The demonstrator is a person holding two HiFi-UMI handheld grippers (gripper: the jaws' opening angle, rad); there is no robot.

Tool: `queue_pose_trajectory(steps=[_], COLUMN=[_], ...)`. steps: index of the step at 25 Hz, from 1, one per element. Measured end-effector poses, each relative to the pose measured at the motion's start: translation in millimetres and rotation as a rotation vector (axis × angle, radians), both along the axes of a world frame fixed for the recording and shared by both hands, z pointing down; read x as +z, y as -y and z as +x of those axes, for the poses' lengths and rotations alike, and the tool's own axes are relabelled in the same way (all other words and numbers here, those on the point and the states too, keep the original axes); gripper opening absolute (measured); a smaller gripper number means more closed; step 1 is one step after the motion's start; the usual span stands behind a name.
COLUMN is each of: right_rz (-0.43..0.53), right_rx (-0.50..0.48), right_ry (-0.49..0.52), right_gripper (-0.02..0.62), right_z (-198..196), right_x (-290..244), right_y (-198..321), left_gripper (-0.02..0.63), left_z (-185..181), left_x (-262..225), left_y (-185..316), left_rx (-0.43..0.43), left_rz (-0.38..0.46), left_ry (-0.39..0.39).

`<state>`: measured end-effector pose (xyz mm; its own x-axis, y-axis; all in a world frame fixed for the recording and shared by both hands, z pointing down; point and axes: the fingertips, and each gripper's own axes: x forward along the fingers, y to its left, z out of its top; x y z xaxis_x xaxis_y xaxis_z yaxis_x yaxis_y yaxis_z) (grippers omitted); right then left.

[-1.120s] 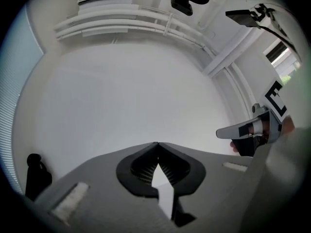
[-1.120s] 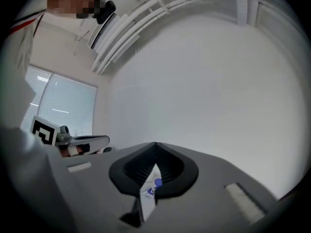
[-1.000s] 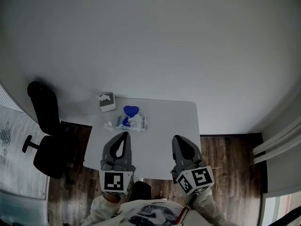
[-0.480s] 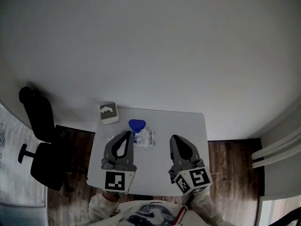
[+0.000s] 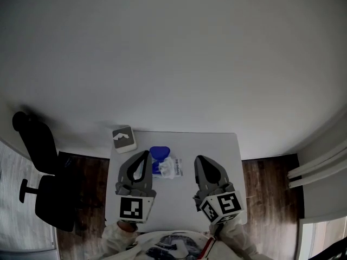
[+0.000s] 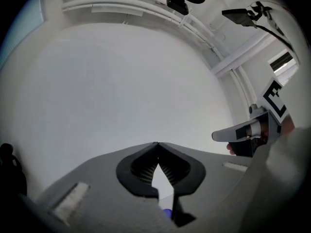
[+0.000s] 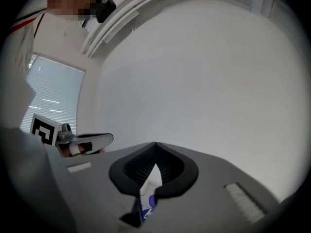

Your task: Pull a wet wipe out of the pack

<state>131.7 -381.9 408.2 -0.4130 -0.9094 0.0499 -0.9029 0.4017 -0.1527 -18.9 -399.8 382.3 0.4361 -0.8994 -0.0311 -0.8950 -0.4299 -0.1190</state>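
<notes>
Approach: my left gripper (image 5: 145, 155) and right gripper (image 5: 199, 159), both clenched and empty, near the wipe pack (image 5: 169, 167); next I must open jaws.

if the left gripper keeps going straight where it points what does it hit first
Likely the white wall; the shut left gripper points level, the blue-lidded white wet wipe pack lies lower. Depth unclear.

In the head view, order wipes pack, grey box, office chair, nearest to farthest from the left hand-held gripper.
1. White wet-wipe pack with blue lid, right beside the left hand-held gripper.
2. Small grey box, table's far-left corner.
3. Black office chair, off-table, far left.
</notes>
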Motion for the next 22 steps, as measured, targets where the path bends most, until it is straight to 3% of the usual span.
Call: queue_pose_trajectory(steps=[10,18,22], right_rz=[-0.068,-0.118,-0.083], right_rx=[0.030,0.033,0.002], right_ry=[-0.030,-0.033,-0.053], right_gripper=[0.005,0.005,0.005], right_z=[-18,-1,2], right_x=[23,42,43], right_y=[23,21,28], left_gripper=[0.002,0.002,0.002], left_z=[-20,3,8], left_x=[20,48,52], left_y=[31,33,33], left_rx=[0.030,0.047,0.016], left_rz=[-0.055,-0.114,-0.114], left_ry=[-0.038,-0.028,-0.006])
